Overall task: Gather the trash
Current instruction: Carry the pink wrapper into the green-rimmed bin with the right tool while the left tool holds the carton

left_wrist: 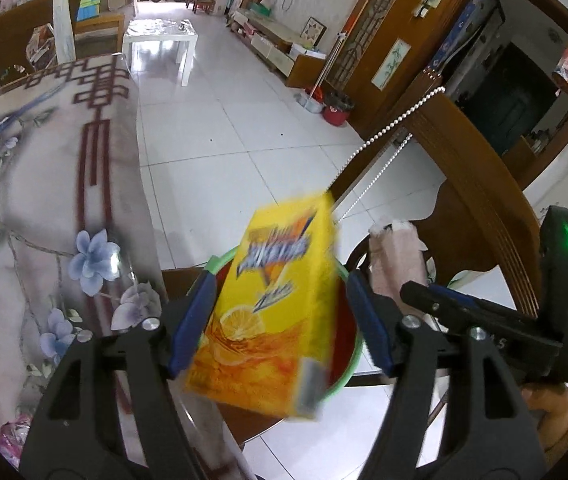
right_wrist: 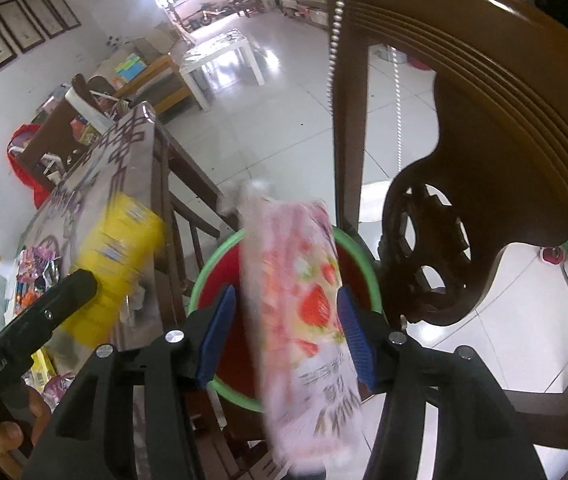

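Here, the left gripper [left_wrist: 284, 316] has its blue pads spread wide, the blurred yellow lemon-tea carton [left_wrist: 272, 312] between them with daylight on the right side, above the green-rimmed red basin [left_wrist: 346, 376] on the wooden chair [left_wrist: 480, 200]. Rightward, the right gripper [right_wrist: 288, 336] stands equally apart around a pink strawberry wrapper [right_wrist: 304, 312], blurred, over that basin [right_wrist: 220, 256]; its contents are hidden.

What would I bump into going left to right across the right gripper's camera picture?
Flowery table → yellow carton → pink strawberry packet → wooden chair back.
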